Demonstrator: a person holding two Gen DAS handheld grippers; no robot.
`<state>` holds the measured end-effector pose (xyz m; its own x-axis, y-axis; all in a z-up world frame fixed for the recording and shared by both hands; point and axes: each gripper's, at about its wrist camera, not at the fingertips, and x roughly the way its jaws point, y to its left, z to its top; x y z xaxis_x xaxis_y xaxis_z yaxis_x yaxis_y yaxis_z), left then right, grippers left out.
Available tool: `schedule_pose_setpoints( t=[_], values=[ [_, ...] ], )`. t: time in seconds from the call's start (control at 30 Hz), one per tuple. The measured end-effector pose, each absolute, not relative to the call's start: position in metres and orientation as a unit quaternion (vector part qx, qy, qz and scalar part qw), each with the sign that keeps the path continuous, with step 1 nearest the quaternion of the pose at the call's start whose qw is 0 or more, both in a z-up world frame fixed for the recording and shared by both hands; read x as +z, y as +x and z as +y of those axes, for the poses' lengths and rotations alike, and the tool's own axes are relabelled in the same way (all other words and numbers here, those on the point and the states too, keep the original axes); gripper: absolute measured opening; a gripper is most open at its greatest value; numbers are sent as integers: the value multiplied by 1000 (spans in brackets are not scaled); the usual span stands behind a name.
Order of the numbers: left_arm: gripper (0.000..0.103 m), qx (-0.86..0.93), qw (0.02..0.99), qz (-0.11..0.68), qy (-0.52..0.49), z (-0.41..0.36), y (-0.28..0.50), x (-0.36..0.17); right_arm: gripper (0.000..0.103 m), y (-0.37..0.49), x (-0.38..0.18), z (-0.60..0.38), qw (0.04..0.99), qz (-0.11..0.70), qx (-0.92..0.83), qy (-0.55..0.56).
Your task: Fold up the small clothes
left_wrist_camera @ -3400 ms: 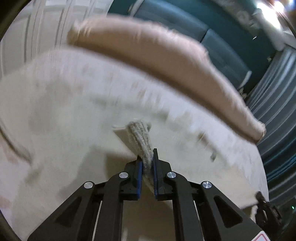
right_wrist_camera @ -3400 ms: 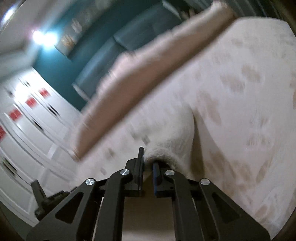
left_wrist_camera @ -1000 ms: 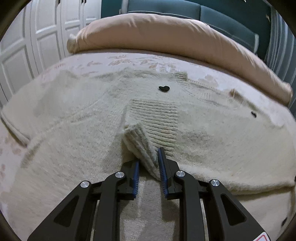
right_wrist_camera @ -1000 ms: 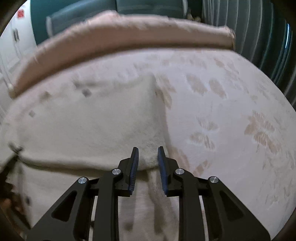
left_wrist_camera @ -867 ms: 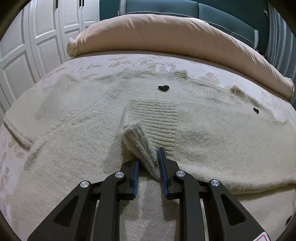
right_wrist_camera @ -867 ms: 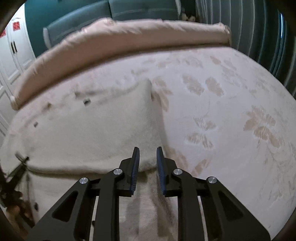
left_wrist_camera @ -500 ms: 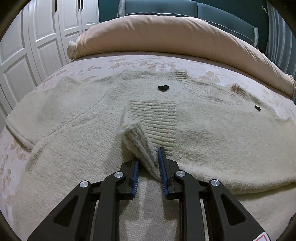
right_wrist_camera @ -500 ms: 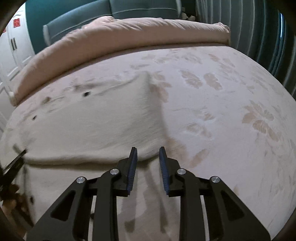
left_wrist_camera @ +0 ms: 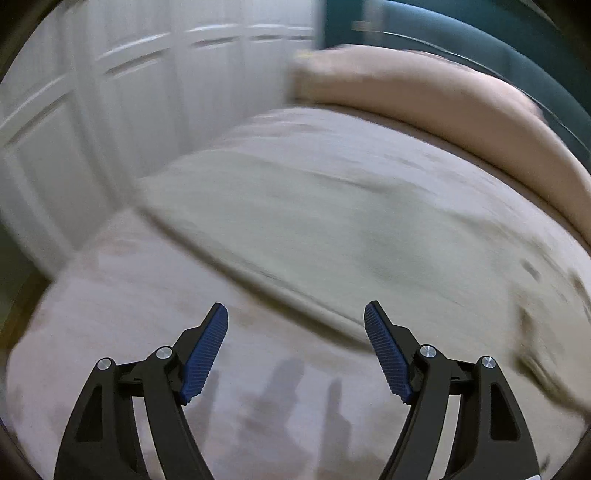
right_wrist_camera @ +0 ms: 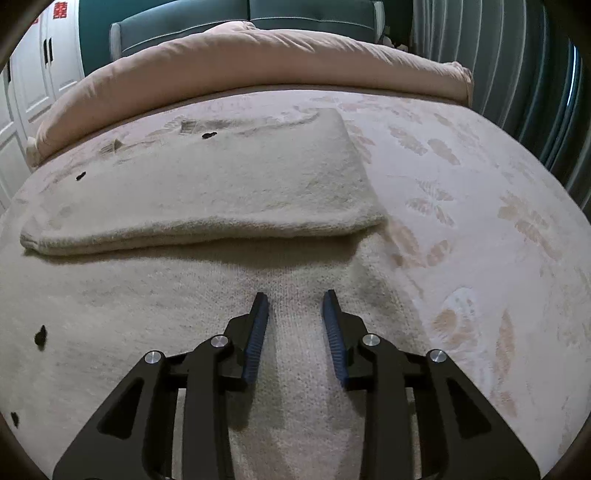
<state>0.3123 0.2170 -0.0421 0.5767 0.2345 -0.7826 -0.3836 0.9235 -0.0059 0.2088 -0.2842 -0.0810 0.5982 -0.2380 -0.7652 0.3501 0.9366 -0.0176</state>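
A cream knitted sweater [right_wrist_camera: 207,177] with small dark buttons lies flat on the bed, a sleeve folded across its body with the fold edge running left to right. My right gripper [right_wrist_camera: 295,295] is open and empty, hovering over the sweater's lower part just short of the fold edge. In the blurred left wrist view the sweater [left_wrist_camera: 332,221] lies ahead and to the right. My left gripper [left_wrist_camera: 295,308] is wide open and empty over the bedspread beside the sweater's left edge.
The bed has a pale floral bedspread [right_wrist_camera: 480,206]. A long pinkish rolled duvet [right_wrist_camera: 258,55] lies across the far end before a teal headboard [right_wrist_camera: 240,14]. White wardrobe doors [left_wrist_camera: 110,92] stand left; curtains [right_wrist_camera: 535,74] hang right.
Both grippers have let go of the sleeve fabric and opened. The left gripper has swung left off the sweater; the right has backed off a little. The folded sleeve stays flat.
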Motion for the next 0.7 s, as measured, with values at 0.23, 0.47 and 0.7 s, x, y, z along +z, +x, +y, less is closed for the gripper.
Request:
schedule_pose_setpoints(
  t=[0.23,0.47,0.7],
  values=[
    [74,275,843,431,-165,359,353,-37,32,206,-85,-292,895,408,-157,92],
    [52,273,808,472,-225,400,377,-62,33,208,-87,-286,895,407,-169,72],
    [0,228,854,440,-159,364,390,-26,33,208,-88,-287,896,403,-169,78]
  ],
)
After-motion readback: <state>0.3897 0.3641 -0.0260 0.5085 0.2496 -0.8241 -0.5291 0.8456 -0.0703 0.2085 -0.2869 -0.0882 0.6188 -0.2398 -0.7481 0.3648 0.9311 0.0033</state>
